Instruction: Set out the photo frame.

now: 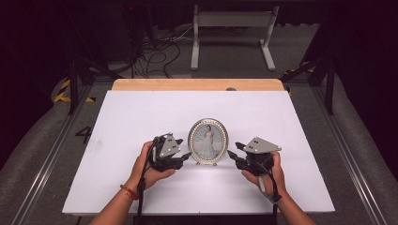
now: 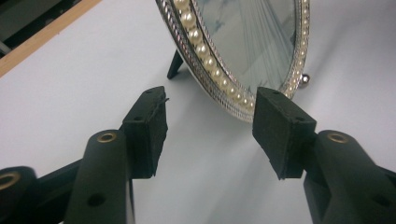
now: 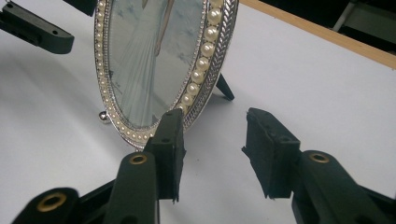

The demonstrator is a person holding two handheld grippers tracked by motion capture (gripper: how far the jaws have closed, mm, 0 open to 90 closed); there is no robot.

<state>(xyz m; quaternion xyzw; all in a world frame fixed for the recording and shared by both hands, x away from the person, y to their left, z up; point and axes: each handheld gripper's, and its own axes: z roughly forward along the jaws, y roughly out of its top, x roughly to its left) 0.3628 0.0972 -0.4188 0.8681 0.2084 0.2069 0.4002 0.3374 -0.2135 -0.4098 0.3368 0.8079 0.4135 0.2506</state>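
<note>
Oval picture frame (image 1: 208, 141) standing between my hands

It stands upright on the white table, leaning back slightly on a dark rear strut, with a small silver ball foot at its base. Its silver rim has a braided edge and a ring of pearl beads inside. Behind the glass is a picture of a figure in a long pale dress.

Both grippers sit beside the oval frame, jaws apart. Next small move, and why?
Probably back both grippers straight away from the oval photo frame. It stands upright on the white table, propped on its rear leg, with nothing pinching the rim. The left gripper and right gripper both have jaws open close to its edges, so a sideways sweep could tip it.
</note>
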